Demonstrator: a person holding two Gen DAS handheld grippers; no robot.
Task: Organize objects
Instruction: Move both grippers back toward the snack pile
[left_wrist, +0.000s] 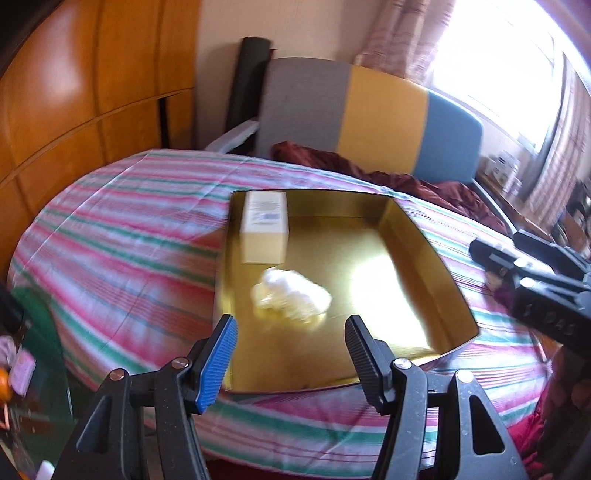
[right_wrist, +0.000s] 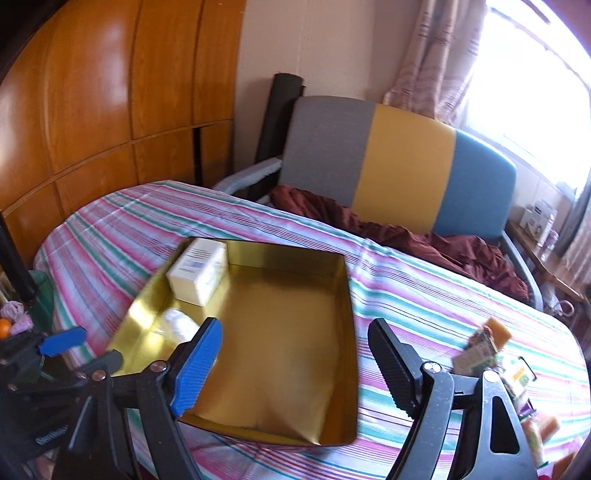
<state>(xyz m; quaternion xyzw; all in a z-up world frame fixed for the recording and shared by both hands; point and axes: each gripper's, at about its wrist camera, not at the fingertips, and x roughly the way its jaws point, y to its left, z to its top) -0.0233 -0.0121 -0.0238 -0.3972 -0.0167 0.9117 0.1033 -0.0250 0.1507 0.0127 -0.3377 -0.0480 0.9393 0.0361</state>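
Note:
A shallow gold tin (left_wrist: 417, 240) lies open on the striped tablecloth (left_wrist: 122, 236). A white carton (left_wrist: 264, 229) stands in its far left corner, and a crumpled white wad (left_wrist: 291, 291) lies just in front of it. My left gripper (left_wrist: 290, 325) hovers over the tin's near edge, open, with nothing between its fingers. The right wrist view shows the same tin (right_wrist: 343, 295), carton (right_wrist: 197, 273) and wad (right_wrist: 181, 325). My right gripper (right_wrist: 295, 328) is wide open and empty above the tin's near half. Each gripper shows in the other's view: the right gripper (left_wrist: 535, 280) and the left gripper (right_wrist: 55, 343).
Several small colourful packets (right_wrist: 487, 350) lie on the cloth to the right of the tin. Behind the table stand a grey, yellow and blue chair (right_wrist: 406, 166) with a maroon cloth (right_wrist: 424, 240) on its seat. A wooden wardrobe (right_wrist: 92, 110) fills the left.

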